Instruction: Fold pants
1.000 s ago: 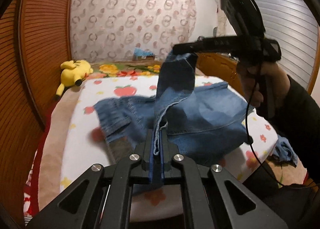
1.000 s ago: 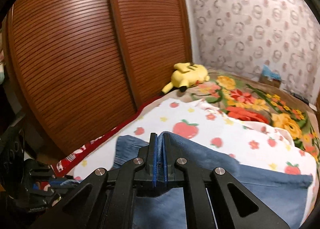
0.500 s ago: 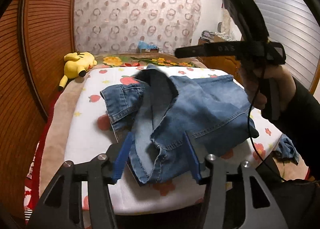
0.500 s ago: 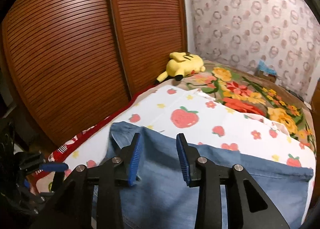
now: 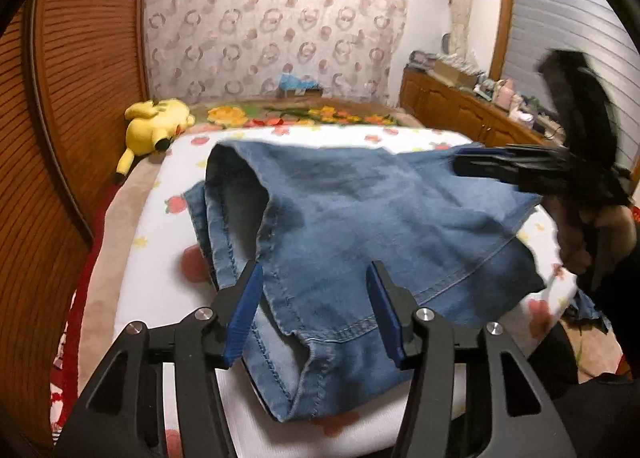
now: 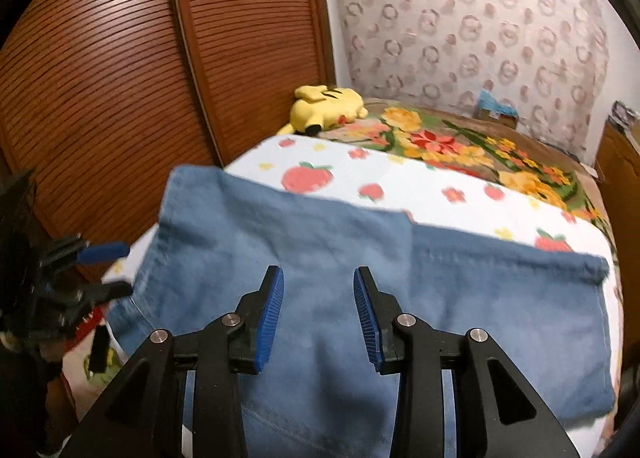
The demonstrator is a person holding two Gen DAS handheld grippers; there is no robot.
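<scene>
Blue denim pants (image 5: 360, 225) lie folded over on the strawberry-print sheet (image 5: 160, 258) of the bed; they also show in the right wrist view (image 6: 360, 278). My left gripper (image 5: 316, 310) is open and empty, jaws wide apart just above the near seam of the pants. My right gripper (image 6: 318, 310) is open and empty above the flat denim. The right gripper also shows in the left wrist view (image 5: 520, 167), held over the right edge of the pants. The left gripper shows blurred at the left edge of the right wrist view (image 6: 92, 270).
A yellow plush toy (image 5: 154, 125) lies at the bed's far left. A floral blanket (image 6: 460, 141) covers the bed's far end. Wooden slatted wardrobe doors (image 6: 140, 97) stand along the left. A wooden cabinet (image 5: 460, 113) stands at the right.
Both grippers were shut on the denim a second ago, opened and let it drop. The lifted fold now lies flat, and both grippers have drawn back a little with jaws wider.
</scene>
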